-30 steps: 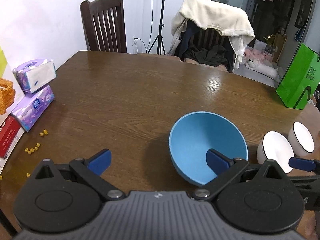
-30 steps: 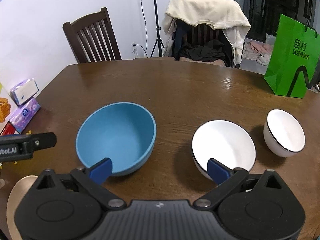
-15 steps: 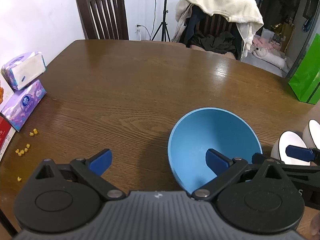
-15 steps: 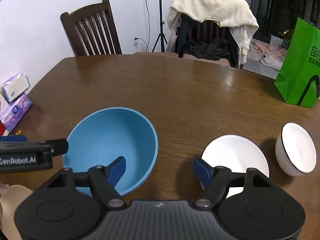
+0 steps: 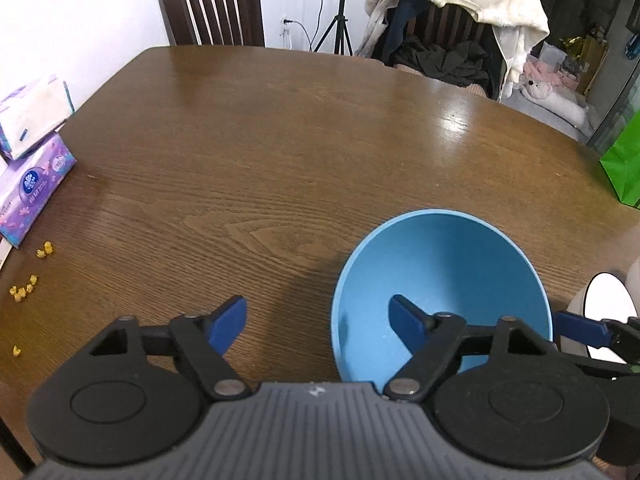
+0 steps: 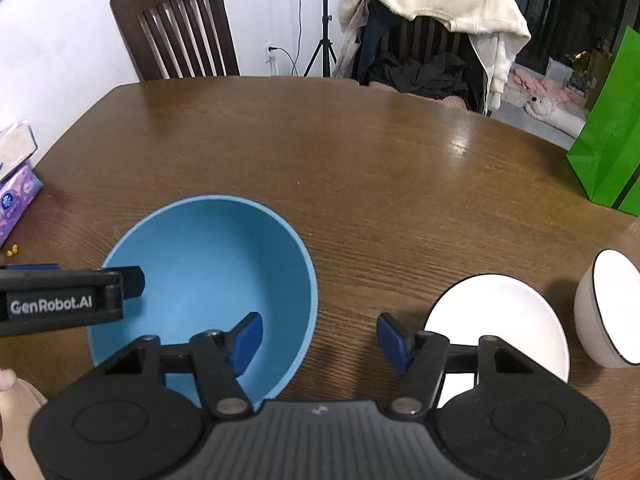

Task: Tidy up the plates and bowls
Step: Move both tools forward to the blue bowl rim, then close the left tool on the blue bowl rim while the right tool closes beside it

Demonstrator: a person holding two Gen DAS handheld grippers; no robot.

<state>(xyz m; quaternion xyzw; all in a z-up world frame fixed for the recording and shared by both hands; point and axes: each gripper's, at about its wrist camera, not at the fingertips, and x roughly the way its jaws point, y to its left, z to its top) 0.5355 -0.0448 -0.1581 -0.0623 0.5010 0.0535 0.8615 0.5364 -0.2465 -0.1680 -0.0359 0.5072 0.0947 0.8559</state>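
Left gripper [image 5: 316, 322] jaws closing, straddling the left rim of the blue bowl [image 5: 440, 276]: one blue pad inside the bowl, the other outside over bare table [image 5: 280, 152]; pads not pressing the rim yet. Right gripper [image 6: 320, 338] jaws also closing, straddling the same bowl's right rim, left pad inside, right pad outside over wood; nothing gripped. Blue bowl sits on the table directly under and between both tools, empty.

Right wrist view only: large white bowl [image 6: 500, 320] just right of the right gripper, partly behind its right finger, empty; small white bowl with dark rim [image 6: 608, 312] further right, tilted, empty; green bag [image 6: 608, 132] far right; the left gripper's body, printed GenRobot.AI, reaching over the bowl's left rim.

Left wrist view only: yellow crumbs [image 5: 28, 284] scattered left of the left gripper, and tissue packs [image 5: 32, 160] beyond them at the table's left edge. Chair with draped clothes [image 5: 452, 20] behind the table.
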